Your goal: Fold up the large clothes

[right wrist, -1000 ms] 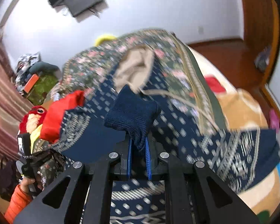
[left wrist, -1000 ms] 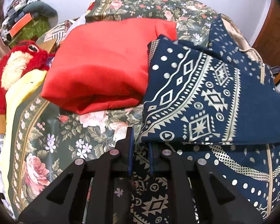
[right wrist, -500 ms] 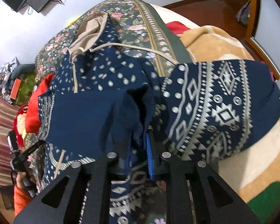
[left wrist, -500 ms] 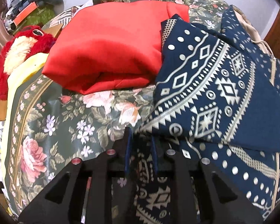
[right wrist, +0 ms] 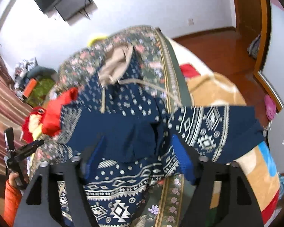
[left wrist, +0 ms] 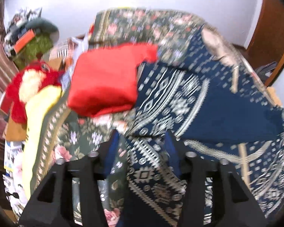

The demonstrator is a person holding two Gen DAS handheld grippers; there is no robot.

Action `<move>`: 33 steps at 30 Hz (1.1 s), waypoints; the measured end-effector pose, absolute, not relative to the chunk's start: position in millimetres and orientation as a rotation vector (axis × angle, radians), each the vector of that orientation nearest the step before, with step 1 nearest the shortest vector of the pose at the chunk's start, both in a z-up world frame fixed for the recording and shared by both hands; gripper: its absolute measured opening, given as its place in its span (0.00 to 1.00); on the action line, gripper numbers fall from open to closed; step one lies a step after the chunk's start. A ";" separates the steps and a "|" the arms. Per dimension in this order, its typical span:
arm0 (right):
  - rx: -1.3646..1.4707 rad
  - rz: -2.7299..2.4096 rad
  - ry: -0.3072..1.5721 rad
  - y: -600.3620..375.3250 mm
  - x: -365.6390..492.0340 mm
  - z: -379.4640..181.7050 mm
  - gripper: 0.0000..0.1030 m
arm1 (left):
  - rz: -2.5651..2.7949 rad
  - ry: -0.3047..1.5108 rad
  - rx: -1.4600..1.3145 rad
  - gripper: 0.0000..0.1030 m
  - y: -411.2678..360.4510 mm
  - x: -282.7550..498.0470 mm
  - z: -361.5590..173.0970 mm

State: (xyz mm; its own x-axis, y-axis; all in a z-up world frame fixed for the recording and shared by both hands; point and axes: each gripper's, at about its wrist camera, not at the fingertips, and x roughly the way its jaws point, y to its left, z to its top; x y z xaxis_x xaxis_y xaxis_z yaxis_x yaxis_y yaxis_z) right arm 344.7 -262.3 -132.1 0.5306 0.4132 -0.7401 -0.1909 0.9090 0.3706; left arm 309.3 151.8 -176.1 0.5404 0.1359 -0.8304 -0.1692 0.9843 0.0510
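Item: navy patterned hoodie (right wrist: 126,102) — on the bed (left wrist: 81,140), sleeves folded across, body fold outstanding. My left hand-held gripper (left wrist: 142,147) and right hand-held gripper (right wrist: 136,151) — both wide apart, holding nothing. Folded red garment (left wrist: 106,83) adjacent.

Matt knit hoodie (right wrist: 123,113), glossy wood floor (right wrist: 217,53)

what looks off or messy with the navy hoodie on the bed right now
The navy patterned hoodie is only half folded: one sleeve sticks out sideways over the tan blanket, and the beige hood lies crumpled and open. Its other edge laps against the folded red garment. Both tools, left tool and right tool, are open and hold nothing.
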 end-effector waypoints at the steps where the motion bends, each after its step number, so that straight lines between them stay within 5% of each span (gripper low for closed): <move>1: 0.261 0.358 0.923 -266.6 343.6 -125.8 0.80 | 0.163 0.962 -0.035 0.60 143.5 310.5 -166.9; 13: 0.426 0.203 0.984 -352.6 348.3 -158.0 0.91 | -0.057 0.887 -0.016 0.88 25.2 339.2 -139.4; 22: 0.710 0.118 1.153 -416.8 363.3 -241.1 0.91 | -0.105 0.997 0.010 0.88 -16.1 358.2 -184.1; 33: 0.770 -0.016 1.087 -429.6 394.9 -267.4 0.93 | -0.037 1.088 -0.060 0.88 9.8 367.7 -219.5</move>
